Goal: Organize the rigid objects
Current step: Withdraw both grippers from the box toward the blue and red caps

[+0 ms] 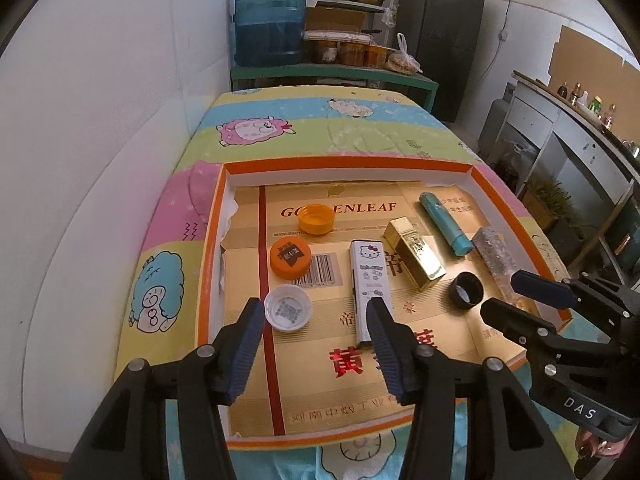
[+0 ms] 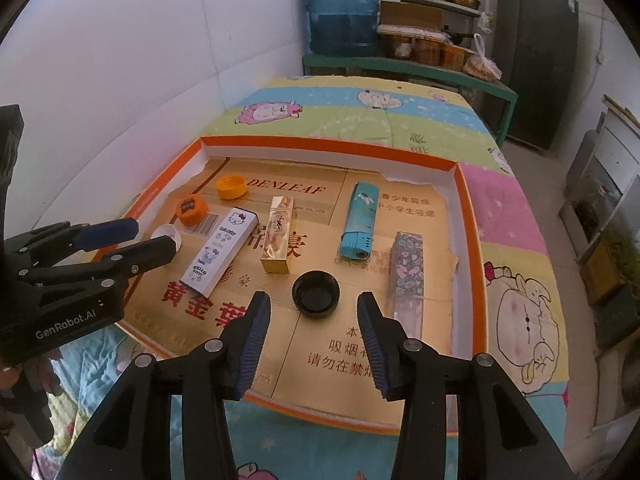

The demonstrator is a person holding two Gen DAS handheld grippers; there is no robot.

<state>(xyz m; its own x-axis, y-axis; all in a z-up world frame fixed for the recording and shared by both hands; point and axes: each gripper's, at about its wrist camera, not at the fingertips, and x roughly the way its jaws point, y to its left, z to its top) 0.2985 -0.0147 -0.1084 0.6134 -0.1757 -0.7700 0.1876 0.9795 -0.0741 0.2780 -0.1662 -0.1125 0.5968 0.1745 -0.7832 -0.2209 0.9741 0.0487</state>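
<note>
Fingers first: both pairs stand apart and hold nothing. On my left gripper (image 1: 316, 340) the blue pads (image 1: 250, 344) bracket bare cardboard. The white cap (image 1: 287, 312) lies just beyond the left pad, up and slightly inward, and does not touch it. The white case (image 1: 369, 280) lies by the right pad, its long axis running away from me; its near end passes behind that fingertip. Further ahead sit the orange lid (image 1: 291, 259) and the yellow cap (image 1: 317, 219).

Next rightward come the gold box (image 2: 277, 236) and the blue lighter (image 2: 359, 222), both lengthwise away from me, well beyond either gripper.

On my right gripper (image 2: 314, 334) the jaws stand moderately apart. The black cap (image 2: 316, 294), mouth up, lies directly ahead on the centreline, just past the tips, not yet between the pads. The floral box (image 2: 407, 280) lies beside the right finger, long axis away from me.

Everything rests inside the tray (image 2: 468, 216). Judgement: the right hand is nearer the black cap, the left nearer the white cap; a short forward descent would straddle either.
</note>
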